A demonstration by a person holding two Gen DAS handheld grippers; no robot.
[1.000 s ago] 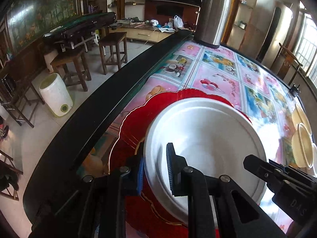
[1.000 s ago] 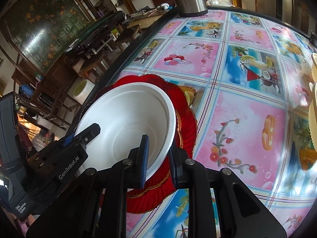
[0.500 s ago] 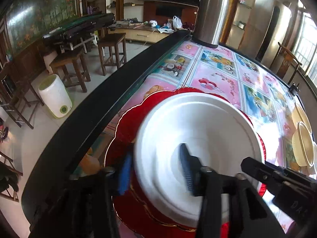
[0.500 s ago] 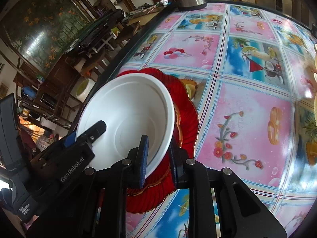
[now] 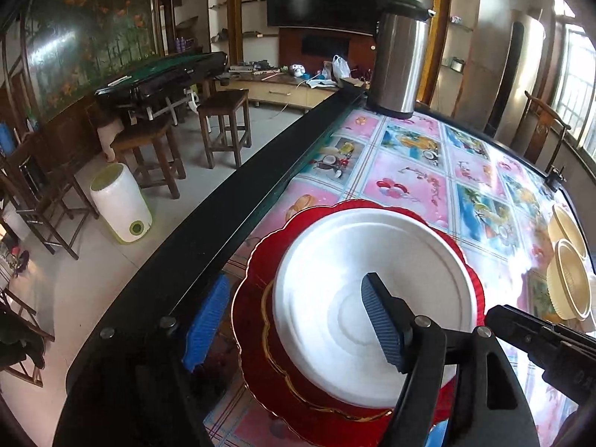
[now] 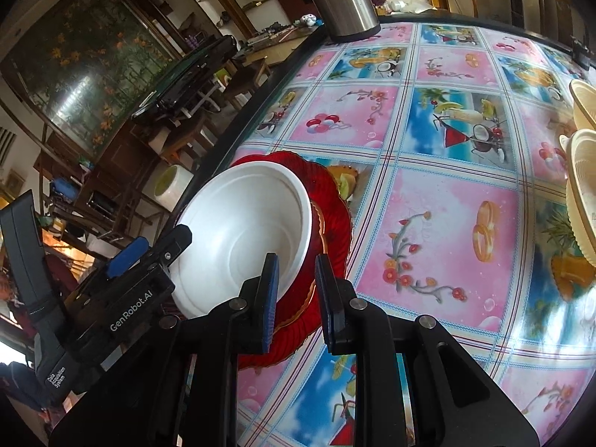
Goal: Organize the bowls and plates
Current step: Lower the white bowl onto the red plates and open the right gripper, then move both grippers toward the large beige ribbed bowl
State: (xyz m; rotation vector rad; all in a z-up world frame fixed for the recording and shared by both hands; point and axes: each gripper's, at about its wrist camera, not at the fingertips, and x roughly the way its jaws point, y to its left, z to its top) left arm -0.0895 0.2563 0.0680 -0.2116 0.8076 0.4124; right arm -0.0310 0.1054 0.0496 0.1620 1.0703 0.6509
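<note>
A white foam bowl rests on a stack of red scalloped plates near the table's left edge. My left gripper is opening. Its blue pads stand wide apart on either side of the bowl's near rim and press on nothing. In the right wrist view the bowl sits tilted on the red plates. My right gripper is shut on the bowl's near rim there. The left gripper shows at the bowl's left side, its jaws apart.
Cream ribbed bowls stand in a stack at the table's right edge, also in the right wrist view. A steel thermos stands at the far end. The table's black rim runs close beside the plates. Stools and a white bin stand on the floor.
The left gripper's jaws have opened off the white bowl's rim and drawn back a little. The right gripper has kept its hold on the bowl's rim.
</note>
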